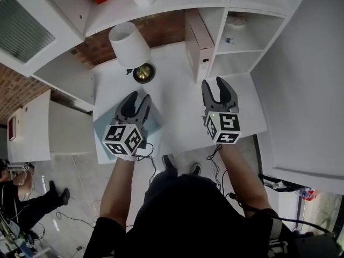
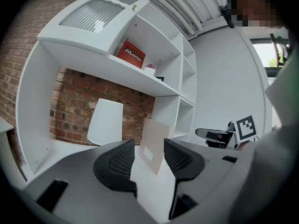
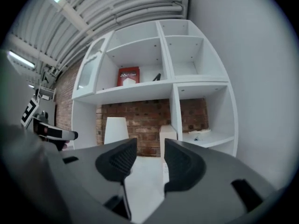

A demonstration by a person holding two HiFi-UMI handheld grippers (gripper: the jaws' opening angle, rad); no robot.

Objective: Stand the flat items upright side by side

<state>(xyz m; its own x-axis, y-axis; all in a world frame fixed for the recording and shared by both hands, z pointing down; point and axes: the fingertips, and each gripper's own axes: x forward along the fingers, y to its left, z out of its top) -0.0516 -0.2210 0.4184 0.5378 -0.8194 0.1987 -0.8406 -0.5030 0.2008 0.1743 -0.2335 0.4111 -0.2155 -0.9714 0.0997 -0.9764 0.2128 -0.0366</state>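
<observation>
A tan book (image 1: pixel 200 50) stands upright against the shelf wall. A pale flat item (image 1: pixel 155 121), perhaps a thin folder, lies on the desk (image 1: pixel 177 98) under the left gripper (image 1: pixel 138 99). That and the right gripper (image 1: pixel 214 85) are part-open and empty. The item is probably light and stiff, so pinch a free edge.

Right gripper (image 3: pixel 150 147): dark grey ribbed jaws apart, nothing between them; white desktop (image 3: pixel 145 185) shows through gap. Beyond: white conical lampshade (image 3: pixel 115 129), pale upright flat box (image 3: pixel 168 132) beside shelf divider, red brick wall (image 3: pixel 142 113). Red box (image 3: pixel 128 76) on upper shelf of white shelving unit (image 3: pixel 174 85). Left gripper (image 3: pixel 65 134) at far left edge.
</observation>
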